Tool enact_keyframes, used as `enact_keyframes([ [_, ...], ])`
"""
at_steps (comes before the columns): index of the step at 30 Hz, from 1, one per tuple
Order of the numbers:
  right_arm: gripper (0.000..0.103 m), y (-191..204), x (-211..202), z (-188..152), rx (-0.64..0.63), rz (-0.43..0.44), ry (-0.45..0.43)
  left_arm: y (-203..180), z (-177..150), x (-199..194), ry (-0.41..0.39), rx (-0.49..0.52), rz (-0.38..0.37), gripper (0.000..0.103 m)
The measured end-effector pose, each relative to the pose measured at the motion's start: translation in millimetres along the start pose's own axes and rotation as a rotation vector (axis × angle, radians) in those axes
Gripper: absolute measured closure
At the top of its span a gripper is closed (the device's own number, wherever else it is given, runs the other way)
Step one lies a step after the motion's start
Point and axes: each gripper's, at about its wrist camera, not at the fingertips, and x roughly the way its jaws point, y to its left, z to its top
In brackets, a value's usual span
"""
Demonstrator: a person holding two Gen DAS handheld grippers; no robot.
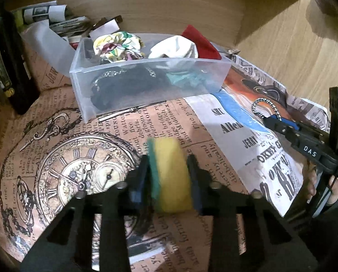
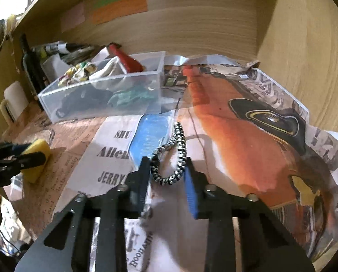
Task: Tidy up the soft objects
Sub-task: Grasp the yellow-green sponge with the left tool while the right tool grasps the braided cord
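Looking along the left hand-held gripper, the left wrist view shows its two fingers pinching a sponge, yellow with a green scouring face turned to the left finger. The sponge is held above the printed paper that covers the counter, short of the clear plastic bin. That bin already holds a floral cloth, a white cloth, a red piece and dark and teal fabric lower down. At the right of this view the right hand-held gripper reaches in with a black-and-white braided cord at its tips.

From the right wrist view, the right hand-held gripper has its fingers spread, and the loop of braided cord lies between them on the paper. It seems to touch the left finger, but I cannot tell whether it is gripped; the wide gap suggests it is not. The bin sits ahead and to the left, and the left hand-held gripper with the sponge shows at the left edge.

The step in hand appears to be carrying the sponge to the bin. The next move likely calls for lifting it over the near wall and releasing it among the cloths, while the right fingers would need to close on the cord.
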Motion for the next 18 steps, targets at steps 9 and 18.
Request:
enact_keyframes([
  [9, 0.093, 11.1, -13.1, 16.5, -0.027, 0.022, -0.07, 9.2, 20.3, -24.9, -0.104, -0.004, 0.03, 0.075],
  [18, 0.092, 23.0, -7.7, 34.4, -0.074, 0.046, -0.061, 21.8, 54.2, -42.8, -0.206, -0.004, 0.059, 0.075],
])
